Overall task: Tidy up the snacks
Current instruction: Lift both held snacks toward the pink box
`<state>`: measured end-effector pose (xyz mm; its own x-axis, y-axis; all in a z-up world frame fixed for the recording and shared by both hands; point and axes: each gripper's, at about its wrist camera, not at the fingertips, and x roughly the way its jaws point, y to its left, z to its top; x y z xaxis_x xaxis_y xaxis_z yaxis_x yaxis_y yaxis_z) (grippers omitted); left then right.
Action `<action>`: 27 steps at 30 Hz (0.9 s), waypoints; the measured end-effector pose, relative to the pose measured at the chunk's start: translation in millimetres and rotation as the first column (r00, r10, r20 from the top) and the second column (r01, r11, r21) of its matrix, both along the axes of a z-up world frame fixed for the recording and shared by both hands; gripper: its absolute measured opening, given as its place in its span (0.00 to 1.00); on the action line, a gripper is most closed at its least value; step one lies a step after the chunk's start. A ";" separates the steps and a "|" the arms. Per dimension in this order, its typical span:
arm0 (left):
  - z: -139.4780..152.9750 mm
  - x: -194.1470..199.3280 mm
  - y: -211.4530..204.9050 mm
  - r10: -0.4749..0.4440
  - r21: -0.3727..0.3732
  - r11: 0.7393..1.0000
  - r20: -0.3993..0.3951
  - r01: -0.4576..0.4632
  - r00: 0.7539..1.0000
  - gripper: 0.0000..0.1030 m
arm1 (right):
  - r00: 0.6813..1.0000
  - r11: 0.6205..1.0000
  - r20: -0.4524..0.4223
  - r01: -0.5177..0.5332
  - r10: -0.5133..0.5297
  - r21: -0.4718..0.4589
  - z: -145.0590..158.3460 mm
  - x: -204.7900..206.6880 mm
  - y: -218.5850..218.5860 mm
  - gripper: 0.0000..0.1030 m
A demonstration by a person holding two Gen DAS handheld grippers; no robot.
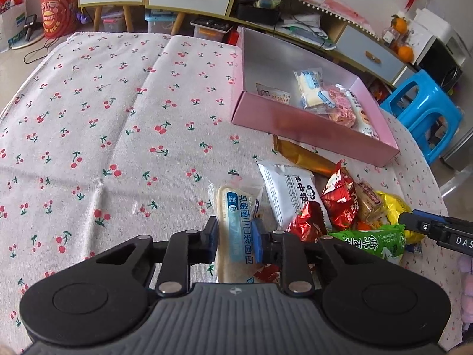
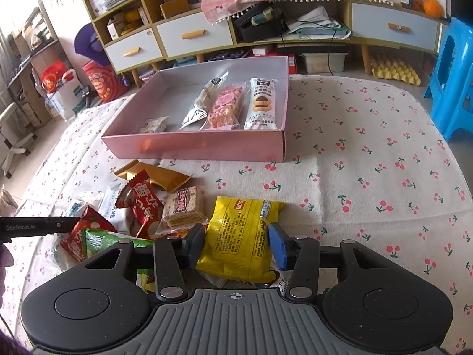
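A pink box (image 1: 298, 124) (image 2: 207, 145) stands on the cherry-print table and holds several wrapped snacks. A pile of loose snacks lies in front of it. My left gripper (image 1: 235, 236) has its jaws closed against a clear-wrapped bread packet (image 1: 236, 222) with blue print. My right gripper (image 2: 236, 244) straddles a yellow snack bag (image 2: 239, 236), jaws close to both its sides; I cannot tell if they press it. Nearby lie a white packet (image 1: 288, 190), red packets (image 1: 340, 198) (image 2: 142, 207), a wafer pack (image 2: 181, 207), a green bag (image 1: 372, 239) and a gold packet (image 2: 156, 174).
The table carries a cherry-print cloth (image 1: 103, 118) (image 2: 369, 162). A blue plastic stool (image 1: 425, 109) (image 2: 452, 74) stands beside the table. Low cabinets with drawers (image 2: 192, 35) line the far wall. Red bags (image 1: 56, 11) sit on the floor.
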<state>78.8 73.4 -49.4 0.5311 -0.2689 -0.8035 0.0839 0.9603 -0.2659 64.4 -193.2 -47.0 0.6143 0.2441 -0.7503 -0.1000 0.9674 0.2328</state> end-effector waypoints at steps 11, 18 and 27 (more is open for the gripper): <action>13.7 5.3 6.0 0.032 -0.031 0.999 0.027 -0.031 0.999 0.17 | 0.999 0.997 0.019 0.025 -0.026 0.070 17.1 3.3 -7.0 0.43; 31.6 14.4 5.0 0.068 -0.066 0.996 0.063 -0.064 0.996 0.17 | 0.997 0.988 0.041 0.054 -0.060 0.148 36.7 15.2 -3.3 0.43; 52.3 25.8 -2.4 0.108 -0.116 0.989 0.105 -0.095 0.989 0.17 | 0.997 0.979 0.064 0.039 -0.053 0.198 56.7 44.4 18.6 0.43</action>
